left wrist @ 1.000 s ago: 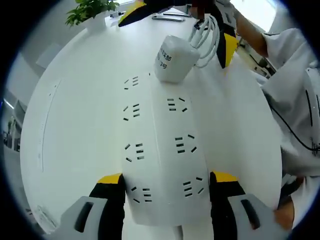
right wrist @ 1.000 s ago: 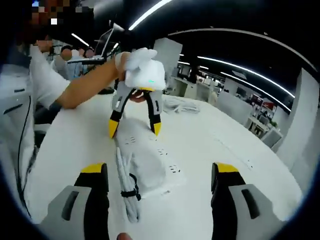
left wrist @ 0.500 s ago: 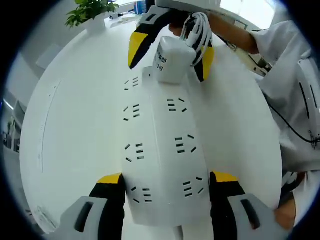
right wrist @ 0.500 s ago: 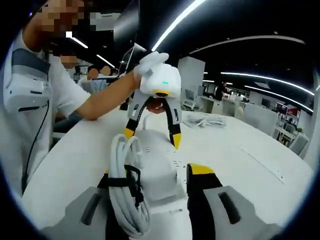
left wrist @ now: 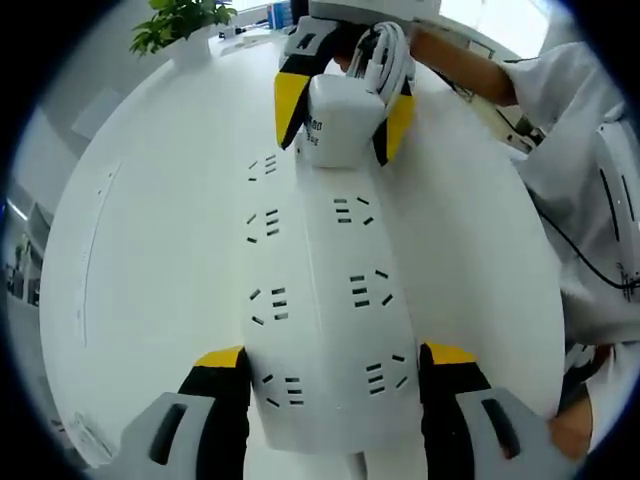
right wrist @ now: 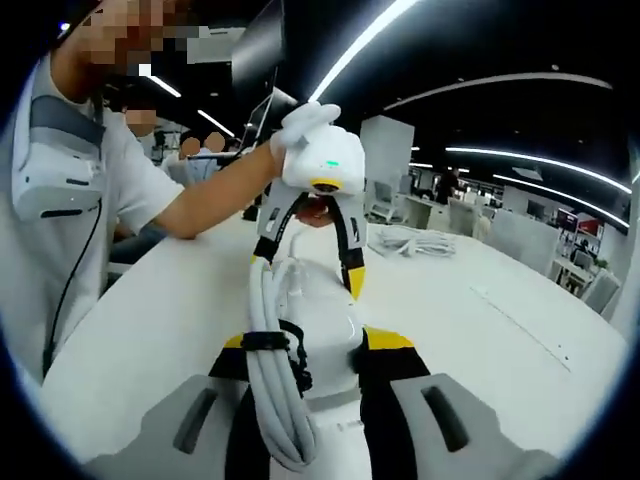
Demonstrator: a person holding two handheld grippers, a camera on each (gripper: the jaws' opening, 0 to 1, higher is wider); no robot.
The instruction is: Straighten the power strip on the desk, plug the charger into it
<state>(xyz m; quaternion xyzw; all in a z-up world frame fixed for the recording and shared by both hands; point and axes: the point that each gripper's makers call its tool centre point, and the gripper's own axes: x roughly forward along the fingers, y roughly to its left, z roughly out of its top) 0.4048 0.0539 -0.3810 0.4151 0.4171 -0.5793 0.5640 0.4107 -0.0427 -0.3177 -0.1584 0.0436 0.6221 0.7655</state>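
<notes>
While the left tongs (left wrist: 333, 375) clamp the power strip (left wrist: 325, 290) on the tabletop (left wrist: 150, 230), the right tongs (left wrist: 340, 100) hold the charger (left wrist: 340, 120) at its far end; next, press its prongs into a socket.

We see a potted plant (left wrist: 178, 22) at the far edge of the white desk (left wrist: 150, 250). Beyond the desk (right wrist: 480, 330), ceiling light strips (right wrist: 365, 40) cross a dark office.
</notes>
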